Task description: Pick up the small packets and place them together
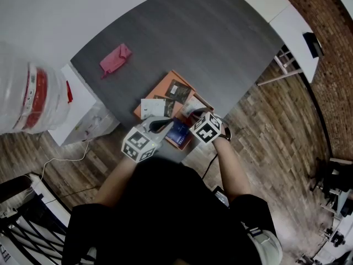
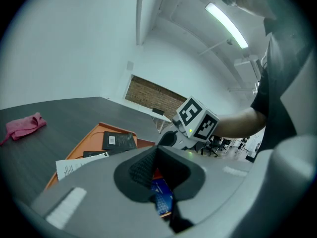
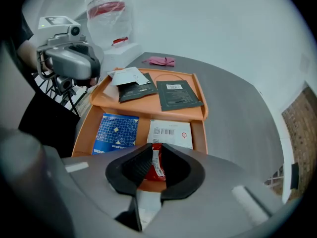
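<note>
Between the jaws of the right gripper a small red packet with a white label strip is clamped edge-on, over the near compartment of the orange tray. Whether its lower end is clear of the tray floor cannot be told. Just beyond it, a blue packet and a white barcoded packet are seen lying flat side by side in that same compartment. The left gripper is held at the tray's near-left edge, jaws together at the tips with nothing gripped; the blue packet is only glimpsed past them. In the far compartment, dark packets and a white sheet are overlapped. Further off, a pink cloth is left on the grey surface, and a water jug stands beyond that. The step in hand is judged to be the carry of the red packet. Next, it should be brought down beside the blue and white pair and the jaws opened low, so it is not dropped onto the tray wall.
</note>
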Available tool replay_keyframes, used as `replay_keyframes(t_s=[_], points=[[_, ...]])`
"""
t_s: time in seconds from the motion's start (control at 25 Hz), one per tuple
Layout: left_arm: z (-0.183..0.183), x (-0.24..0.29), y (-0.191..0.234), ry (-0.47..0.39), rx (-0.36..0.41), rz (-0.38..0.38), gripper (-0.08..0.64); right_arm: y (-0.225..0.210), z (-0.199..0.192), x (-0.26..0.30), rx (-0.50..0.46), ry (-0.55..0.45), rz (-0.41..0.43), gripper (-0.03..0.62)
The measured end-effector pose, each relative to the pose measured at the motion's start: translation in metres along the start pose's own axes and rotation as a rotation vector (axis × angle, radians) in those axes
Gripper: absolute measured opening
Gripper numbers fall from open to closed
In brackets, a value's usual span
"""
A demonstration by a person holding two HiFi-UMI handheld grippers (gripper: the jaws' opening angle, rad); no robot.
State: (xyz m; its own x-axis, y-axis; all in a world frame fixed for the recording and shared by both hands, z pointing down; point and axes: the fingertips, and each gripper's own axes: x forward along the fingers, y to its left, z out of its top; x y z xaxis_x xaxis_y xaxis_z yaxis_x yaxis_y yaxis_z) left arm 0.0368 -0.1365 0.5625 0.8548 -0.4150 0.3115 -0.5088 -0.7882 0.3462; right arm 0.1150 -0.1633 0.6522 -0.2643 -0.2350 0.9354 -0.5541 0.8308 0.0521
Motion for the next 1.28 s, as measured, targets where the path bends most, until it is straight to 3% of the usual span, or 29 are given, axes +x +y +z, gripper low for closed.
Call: replay_keyframes(t_s=[0.64,1.28], points=[[0.008,-0.005,-0.002,-0.031,0.018,0.031,-0.002,-0.004,0.029,-0.04,-0.042,-0.117,-0.058,0.057],[0.021,-0.027,0.025,-0.083,0.009,0.133,-0.002,-0.049,0.113,-0.059,-0.007,-0.292,-0.07,0.057]])
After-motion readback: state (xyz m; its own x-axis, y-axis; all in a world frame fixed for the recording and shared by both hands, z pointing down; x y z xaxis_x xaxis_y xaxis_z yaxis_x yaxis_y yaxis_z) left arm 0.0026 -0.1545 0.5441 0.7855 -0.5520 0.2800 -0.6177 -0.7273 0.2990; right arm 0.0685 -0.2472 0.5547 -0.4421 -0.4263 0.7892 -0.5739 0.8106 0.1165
